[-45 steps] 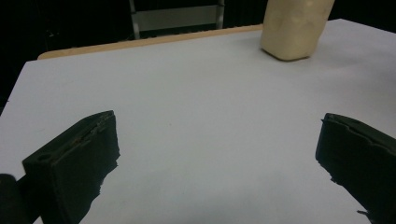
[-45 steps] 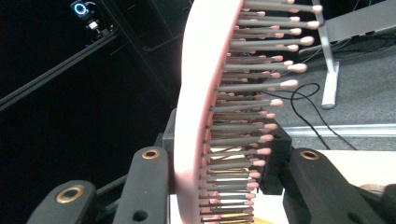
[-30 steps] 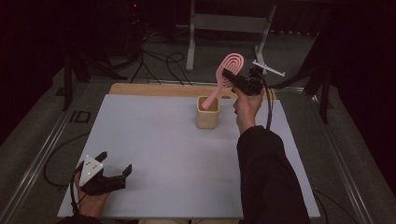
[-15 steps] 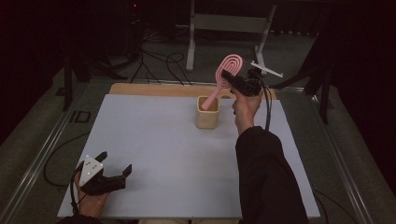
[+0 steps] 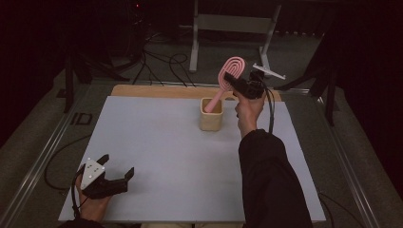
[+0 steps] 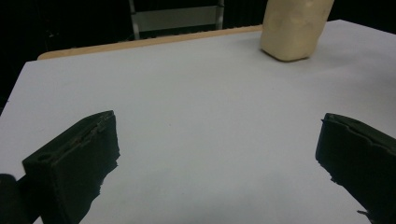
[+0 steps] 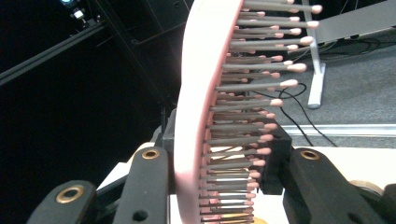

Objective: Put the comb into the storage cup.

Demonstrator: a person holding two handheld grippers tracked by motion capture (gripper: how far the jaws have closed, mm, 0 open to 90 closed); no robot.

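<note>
I'm clamping my right gripper (image 5: pixel 237 81) on the pink hairbrush (image 5: pixel 230 73), upper centre, handle dipping into the beige cup (image 5: pixel 211 115); left gripper (image 5: pixel 116 172) idling apart lower left; next probably lowering and releasing.

White table (image 5: pixel 157 137); beige cup (image 5: pixel 211 115) standing near far edge, left gripper (image 5: pixel 114 173) resting near front

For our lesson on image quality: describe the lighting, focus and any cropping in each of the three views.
High view: the table is evenly lit, the room behind dark, and the hairbrush and cup are small but clear. Left gripper view: the near tongs are soft, and the cup is cropped at the top. Right gripper view: the hairbrush sits close, its bristles sharp, the background dim.
</note>
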